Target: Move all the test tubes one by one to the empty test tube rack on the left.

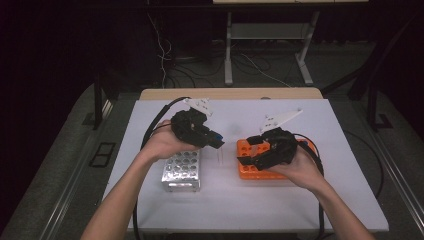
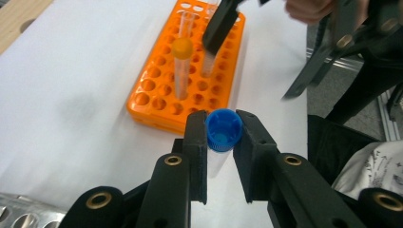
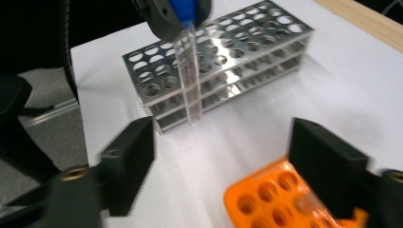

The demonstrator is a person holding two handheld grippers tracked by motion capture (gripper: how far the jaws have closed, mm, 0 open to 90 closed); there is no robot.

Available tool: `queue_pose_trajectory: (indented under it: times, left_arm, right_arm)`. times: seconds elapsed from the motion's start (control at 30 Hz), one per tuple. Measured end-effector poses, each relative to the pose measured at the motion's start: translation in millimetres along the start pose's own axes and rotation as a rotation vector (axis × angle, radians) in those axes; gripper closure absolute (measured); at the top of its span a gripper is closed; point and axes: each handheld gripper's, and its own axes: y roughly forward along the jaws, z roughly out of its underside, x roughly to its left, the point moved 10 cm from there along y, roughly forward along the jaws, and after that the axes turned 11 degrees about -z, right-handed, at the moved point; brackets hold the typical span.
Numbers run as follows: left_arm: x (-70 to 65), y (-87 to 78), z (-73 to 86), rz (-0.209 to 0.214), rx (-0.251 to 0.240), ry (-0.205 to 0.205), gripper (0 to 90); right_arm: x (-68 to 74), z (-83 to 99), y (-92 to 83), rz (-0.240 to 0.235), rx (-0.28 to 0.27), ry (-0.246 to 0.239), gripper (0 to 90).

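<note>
Blue-capped clear plastic tube [image 3: 190, 71] hangs upright above the white counter [image 1: 225, 200], pinched at its cap [image 2: 223, 129] by the left claw [image 2: 221, 135], whose jaws press on either side of the ribbed blue top; gripping the cap leaves the long body free, which should let it drop straight into a hole; it sits between the two racks, the silver perforated metal rack [image 3: 223, 61] just behind it and the orange plastic rack [image 2: 187, 66] ahead; the orange rack holds an orange-capped tube [image 2: 181, 61] and another clear one; the right claw [image 3: 223, 156] stands wide and holds nothing, poised over a corner of the orange rack, likely clear of the way.
</note>
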Motion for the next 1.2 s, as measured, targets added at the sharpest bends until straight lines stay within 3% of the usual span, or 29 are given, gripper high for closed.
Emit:
queue_pose_trajectory:
  times: [0.13, 0.2, 0.43, 0.7, 0.97, 1.2]
  left_arm:
    - [7.5, -2.9, 0.8, -0.015, -0.004, -0.012, 74.5]
    - [11.3, -4.6, 0.8, -0.024, -0.009, -0.024, 74.5]
    - [25.4, -10.1, 0.7, -0.057, 0.001, -0.039, 74.6]
    - [44.3, -16.7, -3.8, -0.092, 0.006, -0.055, 74.6]
    - [68.0, -18.9, -6.1, -0.126, 0.005, -0.068, 74.6]
    - [91.4, -16.1, -4.3, -0.148, -0.008, -0.107, 74.6]
  right_arm:
    - [-3.4, 7.2, -16.8, 0.02, -0.031, 0.047, 9.9]
    - [-3.2, 10.9, -24.4, 0.022, -0.043, 0.058, 0.2]
    - [-3.0, 23.3, -50.8, 0.063, -0.086, 0.086, 0.3]
    - [-6.8, 46.3, -70.4, 0.095, -0.098, 0.119, 0.3]
    - [-10.7, 61.1, -80.0, 0.115, -0.117, 0.144, 0.3]
    - [-15.6, 78.2, -81.5, 0.13, -0.121, 0.165, 0.3]
